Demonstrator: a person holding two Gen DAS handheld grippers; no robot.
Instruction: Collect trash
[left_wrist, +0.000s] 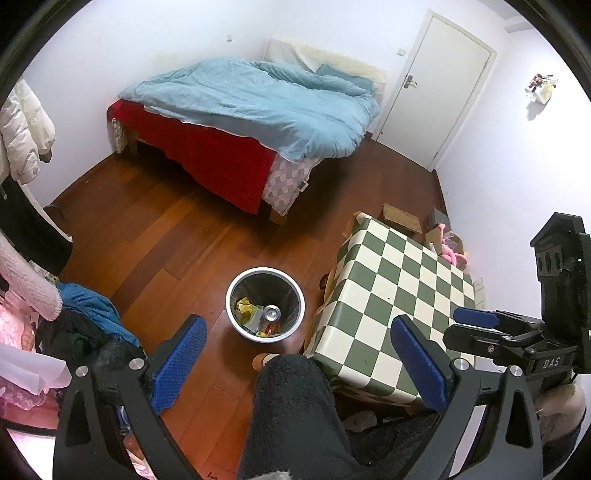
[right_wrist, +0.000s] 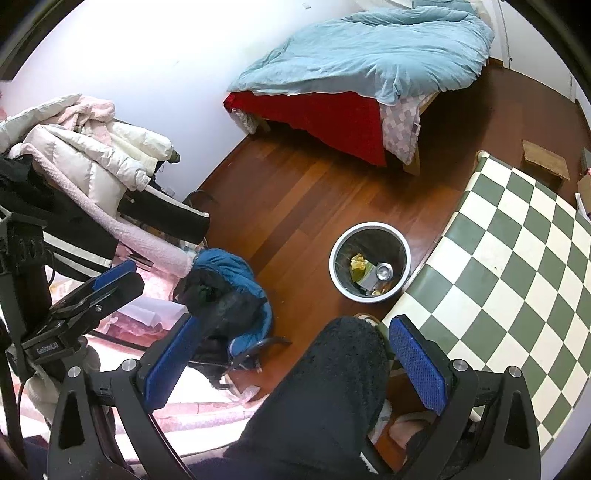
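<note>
Both tools hung high over the floor, empty. The left tool (left_wrist: 299, 350) had its blue pads spread wide, and the right tool (right_wrist: 291, 354) was spread just the same, nothing between them. I'd say they were held up and back because nothing was left to carry. The trash bin (left_wrist: 265, 302) stood on the wooden floor (left_wrist: 177, 236) just beside the checkered bench (left_wrist: 399, 280), holding a metal can (left_wrist: 272, 314) and yellow wrappers (left_wrist: 246, 306). The bench top looked bare.
</note>
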